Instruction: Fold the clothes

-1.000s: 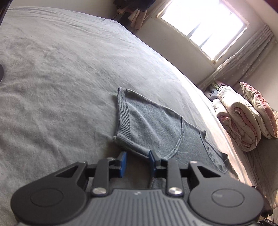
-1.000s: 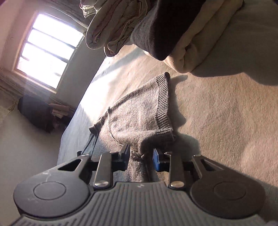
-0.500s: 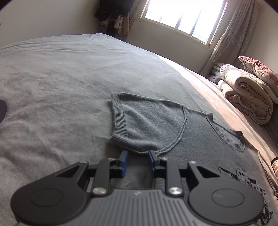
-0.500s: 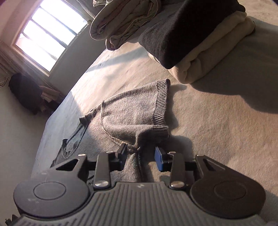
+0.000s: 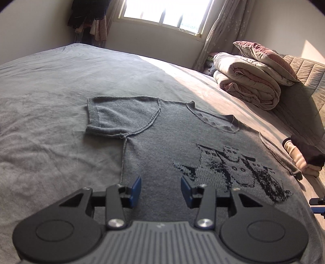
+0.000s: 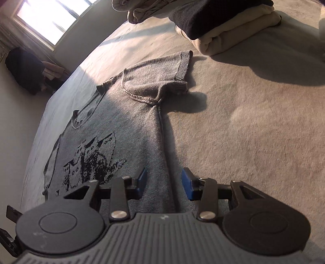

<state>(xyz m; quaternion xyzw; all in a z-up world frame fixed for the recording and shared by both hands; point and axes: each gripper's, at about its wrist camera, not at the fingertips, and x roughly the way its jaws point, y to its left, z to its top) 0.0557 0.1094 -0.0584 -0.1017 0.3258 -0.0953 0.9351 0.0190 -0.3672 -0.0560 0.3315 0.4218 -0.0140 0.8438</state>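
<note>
Left wrist view, item one: left gripper (image 5: 160,187), blue pads parted and widening, nothing pinched between them; only flat knit shows through the gap. It hovers low over the sweater's side, close to the side seam.

Item two: grey sweater (image 5: 162,138), short-sleeved, spread face up on the bed (image 5: 50,91), neckline toward the window (image 5: 164,14). Near sleeve (image 5: 119,115) lies flat, out to the left. Dark knitted cat pattern (image 5: 233,168) on the chest.

Item three, right wrist view: right gripper (image 6: 164,183), jaws apart and narrowing slightly, straddling the sweater's opposite side edge without pressing it. Far sleeve (image 6: 162,77) is rumpled and bunched at the armpit, casting a shadow on the bedcover.

Surroundings: rolled duvet (image 5: 247,81) and pillow (image 5: 264,54) at the head of the bed; folded stack, black over cream (image 6: 227,22), just beyond the right sleeve; dark clothes hanging in the corner (image 5: 87,14).

Step in hand, as I judge it: garment laid out and let go, folding proper not yet begun. Next move likely calls for each claw to close on one side of the sweater, a sleeve or a hem corner, and carry it inward over the chest. The bunched right sleeve may want smoothing first, or the fold will set crooked.
</note>
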